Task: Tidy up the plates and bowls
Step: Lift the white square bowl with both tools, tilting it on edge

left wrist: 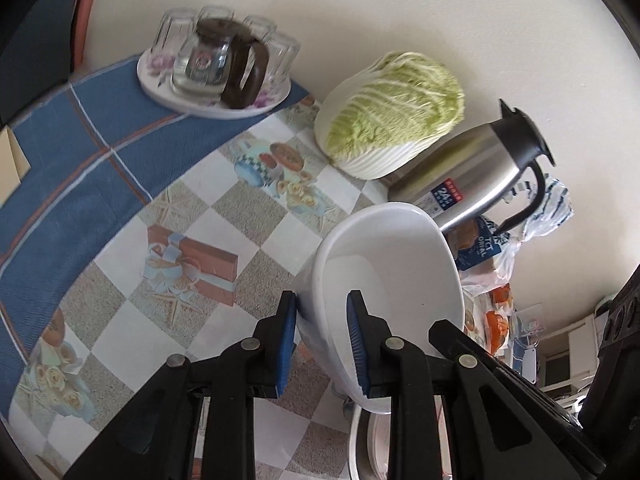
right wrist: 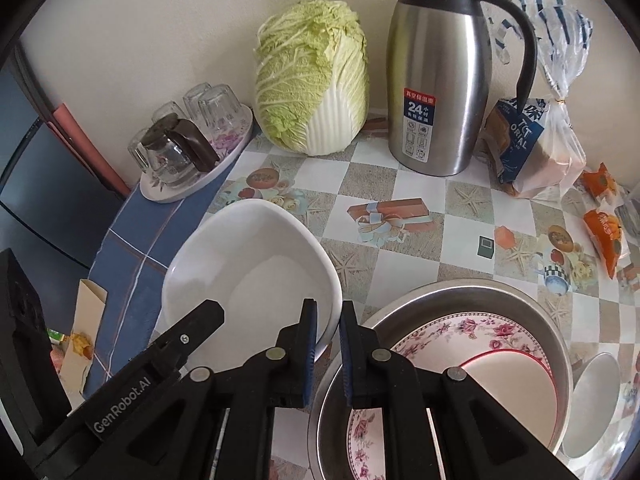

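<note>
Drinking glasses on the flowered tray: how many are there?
4 glasses, upside down on the tray around the glass pot: one at its left, three behind it. More may be hidden.

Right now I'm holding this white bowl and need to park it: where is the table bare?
Bare: the checkered stretch between the glass tray and the cabbage, toward you. Crowded: around the thermos, bread bag and metal basin.
</note>
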`<action>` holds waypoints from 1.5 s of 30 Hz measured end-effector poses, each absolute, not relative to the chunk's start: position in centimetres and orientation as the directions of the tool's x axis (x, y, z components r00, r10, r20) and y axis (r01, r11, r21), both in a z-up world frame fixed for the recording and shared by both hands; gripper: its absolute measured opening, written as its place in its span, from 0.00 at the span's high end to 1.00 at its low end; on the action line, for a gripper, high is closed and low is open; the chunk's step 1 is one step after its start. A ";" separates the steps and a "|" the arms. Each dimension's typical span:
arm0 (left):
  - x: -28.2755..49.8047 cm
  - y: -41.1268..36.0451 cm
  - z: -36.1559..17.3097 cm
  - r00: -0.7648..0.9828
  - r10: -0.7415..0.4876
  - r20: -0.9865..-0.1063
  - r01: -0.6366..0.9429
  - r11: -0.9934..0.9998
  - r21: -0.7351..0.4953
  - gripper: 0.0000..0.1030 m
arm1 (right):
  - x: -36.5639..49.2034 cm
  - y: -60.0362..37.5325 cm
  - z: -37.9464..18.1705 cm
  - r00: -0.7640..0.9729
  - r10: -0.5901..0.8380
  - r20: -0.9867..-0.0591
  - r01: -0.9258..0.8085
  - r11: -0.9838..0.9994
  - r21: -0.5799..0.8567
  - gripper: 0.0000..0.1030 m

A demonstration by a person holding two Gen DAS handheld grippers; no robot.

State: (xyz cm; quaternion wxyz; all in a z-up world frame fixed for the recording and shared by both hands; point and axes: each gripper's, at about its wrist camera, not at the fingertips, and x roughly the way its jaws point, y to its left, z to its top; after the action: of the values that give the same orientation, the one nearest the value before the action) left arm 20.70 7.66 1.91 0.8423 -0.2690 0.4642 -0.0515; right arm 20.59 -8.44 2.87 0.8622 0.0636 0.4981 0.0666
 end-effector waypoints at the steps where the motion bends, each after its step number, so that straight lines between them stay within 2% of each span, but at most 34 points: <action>1: 20.4 7.6 2.3 0.570 -0.336 -0.750 -0.153 0.853 -0.498 0.74 | 20.2 -8.6 3.2 0.505 0.183 -0.844 -0.051 0.982 0.182 0.88; 5: 19.4 7.6 3.4 0.586 -0.346 -0.733 -0.126 0.855 -0.504 0.74 | 18.5 -9.2 4.4 0.538 0.196 -0.820 -0.046 0.978 0.204 0.88; 16: 15.6 4.0 6.4 0.613 -0.320 -0.722 -0.002 0.914 -0.406 0.74 | 13.6 -11.3 6.4 0.607 0.188 -0.772 -0.013 0.974 0.226 0.87; 30: 13.8 -2.6 8.6 0.589 -0.381 -0.713 0.185 0.922 -0.340 0.74 | 8.1 -18.1 7.2 0.693 0.173 -0.700 0.103 0.937 0.334 0.85; 36: 13.0 -5.0 9.2 0.591 -0.369 -0.717 0.237 0.930 -0.282 0.74 | 6.1 -20.3 7.3 0.717 0.161 -0.678 0.137 0.921 0.364 0.84; 45: 12.9 -7.1 9.1 0.570 -0.368 -0.735 0.265 0.929 -0.259 0.74 | 5.2 -23.1 6.8 0.725 0.181 -0.665 0.164 0.892 0.422 0.84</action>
State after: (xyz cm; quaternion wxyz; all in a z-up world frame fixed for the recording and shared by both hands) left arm 12.86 -7.08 9.13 0.8839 -0.0600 0.4277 -0.1792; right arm 5.20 -23.09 6.76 0.8990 0.2328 0.3710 0.0048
